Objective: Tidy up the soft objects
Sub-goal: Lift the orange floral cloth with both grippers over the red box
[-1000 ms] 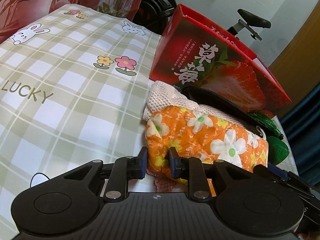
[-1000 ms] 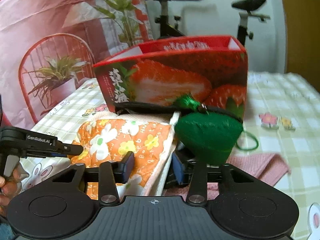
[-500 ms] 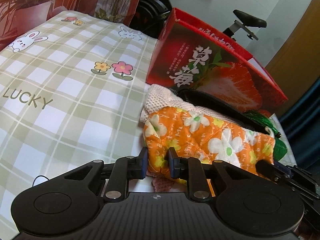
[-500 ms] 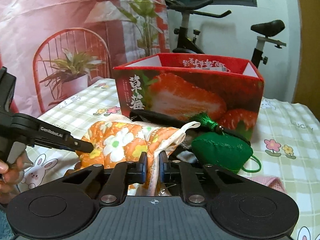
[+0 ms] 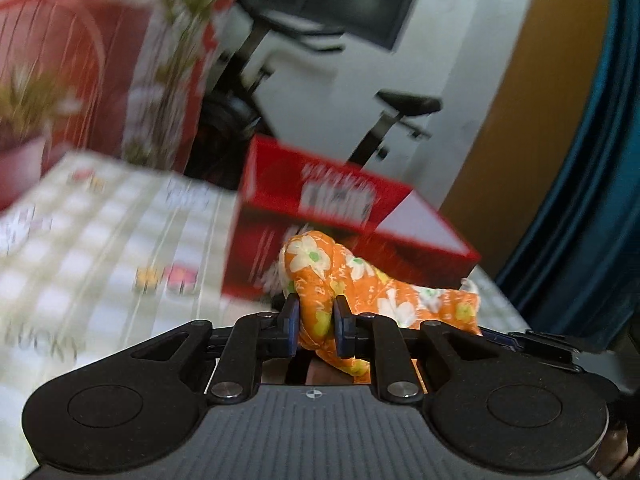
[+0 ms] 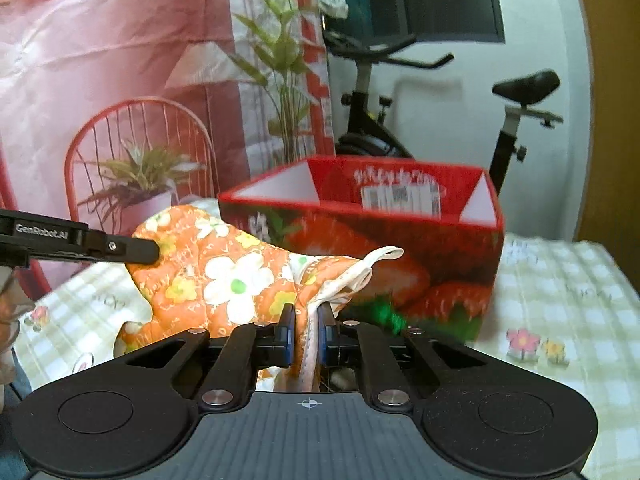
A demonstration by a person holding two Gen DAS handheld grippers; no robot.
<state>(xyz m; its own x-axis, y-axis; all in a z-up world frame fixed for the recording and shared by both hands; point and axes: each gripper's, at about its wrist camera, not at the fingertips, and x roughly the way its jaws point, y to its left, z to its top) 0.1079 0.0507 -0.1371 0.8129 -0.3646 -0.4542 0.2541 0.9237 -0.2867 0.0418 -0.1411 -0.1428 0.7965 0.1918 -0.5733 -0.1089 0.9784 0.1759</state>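
**Orange mitt held at both ends in front of the red box**

My left wrist view is smeared with blur, so the print on the red box (image 5: 320,216) and the pattern on the checked tablecloth (image 5: 100,248) are hard to read there. The left gripper (image 5: 316,322) is clenched on one end of the orange flowered oven mitt (image 5: 320,276); its jaws have just been closing, with the cloth bunched between them. From the right wrist view I see the right gripper (image 6: 307,330) pinching the mitt's other end, at the white trim and loop (image 6: 372,264), the pads pressed close together on the fabric. The mitt (image 6: 232,276) hangs in front of the box's near wall (image 6: 400,264), below its rim. Part of the mitt is covered by my gripper bodies in both views. A bit of something green (image 6: 384,312) peeks out at the box's foot, mostly hidden. The box's top is open, with bare tablecloth to its right. Behind the box stands an exercise bike (image 6: 516,120), cut off by the wall of the box.
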